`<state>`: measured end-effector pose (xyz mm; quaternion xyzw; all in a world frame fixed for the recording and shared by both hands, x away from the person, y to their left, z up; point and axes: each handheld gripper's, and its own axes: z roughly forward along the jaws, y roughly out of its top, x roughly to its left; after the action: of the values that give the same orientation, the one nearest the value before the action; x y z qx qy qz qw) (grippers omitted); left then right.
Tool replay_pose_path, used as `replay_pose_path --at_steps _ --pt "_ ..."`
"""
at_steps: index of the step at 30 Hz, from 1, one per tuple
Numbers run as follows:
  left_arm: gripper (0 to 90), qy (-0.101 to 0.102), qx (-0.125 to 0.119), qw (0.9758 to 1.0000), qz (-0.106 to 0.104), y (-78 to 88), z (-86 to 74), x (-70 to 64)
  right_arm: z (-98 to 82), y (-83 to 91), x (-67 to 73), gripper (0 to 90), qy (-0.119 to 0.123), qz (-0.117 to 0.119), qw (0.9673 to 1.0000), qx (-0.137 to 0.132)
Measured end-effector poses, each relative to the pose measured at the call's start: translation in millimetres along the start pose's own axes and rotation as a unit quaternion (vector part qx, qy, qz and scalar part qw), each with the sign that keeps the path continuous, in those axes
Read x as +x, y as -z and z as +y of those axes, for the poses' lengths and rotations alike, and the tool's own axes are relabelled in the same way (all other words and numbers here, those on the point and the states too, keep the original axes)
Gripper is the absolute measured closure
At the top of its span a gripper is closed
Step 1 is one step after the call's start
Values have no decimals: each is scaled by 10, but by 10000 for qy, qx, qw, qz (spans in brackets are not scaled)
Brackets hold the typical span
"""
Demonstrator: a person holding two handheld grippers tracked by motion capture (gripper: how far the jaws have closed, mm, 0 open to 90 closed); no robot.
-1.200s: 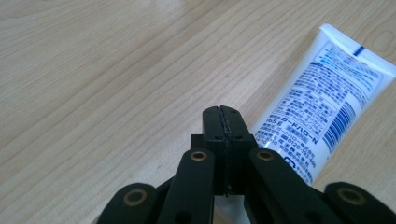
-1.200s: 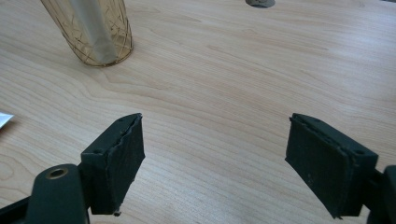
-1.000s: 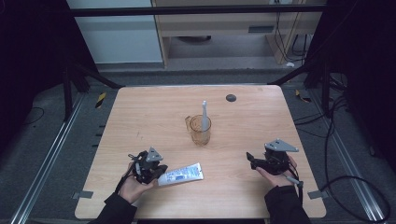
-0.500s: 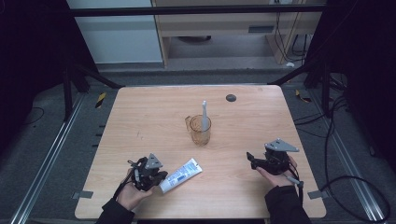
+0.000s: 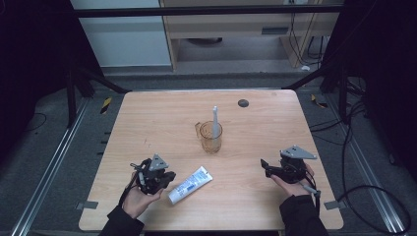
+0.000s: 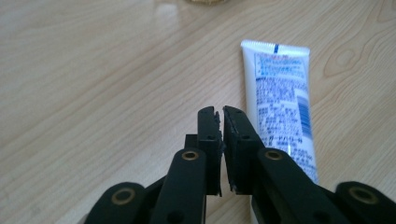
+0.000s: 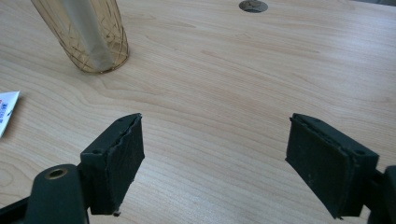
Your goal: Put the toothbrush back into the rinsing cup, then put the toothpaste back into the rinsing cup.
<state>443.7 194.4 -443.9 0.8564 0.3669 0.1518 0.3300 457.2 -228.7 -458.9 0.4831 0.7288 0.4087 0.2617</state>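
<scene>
From the high view we see the left gripper [image 5: 164, 178] held low over the near left part of the wooden table [image 5: 162, 118], the hand [image 5: 137, 197] cupped under it and the forearm coming in from the near edge. Just to its right lies the toothpaste tube [image 5: 190, 178], flat on the wood and slanted, its crimped end pointing far and right. The right gripper [image 5: 268, 167] sits at the near right, well apart from the tube, aimed left toward the table's middle. Between the two and farther off stands an amber cup [image 5: 212, 137] with a white toothbrush [image 5: 215, 120] upright in it, and a small dark hole [image 5: 243, 103] marks the far part of the table. Around the table we see grey floor, black frame bars and trailing cables.

In the left gripper view the jaws stand almost together with a thin slit between them; they have just been opening a little, and nothing lies between them. The tube [image 6: 280, 102] lies just beside them, its blue print readable here.

In the right gripper view the jaws gape wide over bare wood and grip nothing. The cup's [image 7: 86, 37] crisscross pattern shows, and a corner of the tube [image 7: 7, 109] peeks in at the left.
</scene>
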Motion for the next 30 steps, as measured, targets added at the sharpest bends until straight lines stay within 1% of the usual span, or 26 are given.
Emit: replay_pose_path --at_steps 5,7,8,9,10,11,12,14,16,17,19,20,21,23,26,30 --pt "747 -46 -73 10000 49 34 126 -10 6 0 -19 188 -21 -1 10000 10" --pt "685 -78 -89 9999 80 42 154 -22 5 -1 -28 187 -19 -21 10000 22" --pt "639 -118 -96 9998 87 49 169 -30 6 2 -35 186 -53 -24 10000 28" --pt "639 -161 -92 9998 79 51 184 -42 6 2 -35 186 -53 -24 10000 28" --pt "600 -190 -78 9998 76 51 200 -54 9 5 -45 186 -34 -50 10000 24" --pt "600 -214 -65 9997 59 48 216 -68 9 5 -45 186 -34 -50 10000 24" --pt "575 -244 -64 9997 46 48 231 -83 14 9 -49 185 -38 -70 10000 13" --pt "558 -273 -41 9996 18 44 262 -108 15 10 -49 185 -44 -73 10000 15" --pt "517 -278 -45 9996 3 34 289 -126 15 8 -51 185 -43 -75 10000 17" --pt "517 -272 -35 9996 -1 23 301 -134 15 8 -51 185 -43 -75 10000 17" --pt "471 -274 31 9996 -25 -11 324 -151 14 0 -51 184 -60 -62 10000 35" --pt "471 -252 46 9997 -37 -27 330 -162 14 0 -51 184 -60 -62 10000 35" --pt "457 -270 93 9996 -51 -57 339 -178 14 -3 -55 183 -41 -62 10000 40" --pt "441 -318 111 9994 -44 -97 348 -207 15 -4 -56 182 -38 -48 10000 36" --pt "411 -317 218 9992 -114 -161 364 -221 17 -8 -58 181 -76 -37 10000 35" --pt "383 -319 319 9989 -135 -214 368 -243 11 -18 -61 180 -54 -28 10000 63"
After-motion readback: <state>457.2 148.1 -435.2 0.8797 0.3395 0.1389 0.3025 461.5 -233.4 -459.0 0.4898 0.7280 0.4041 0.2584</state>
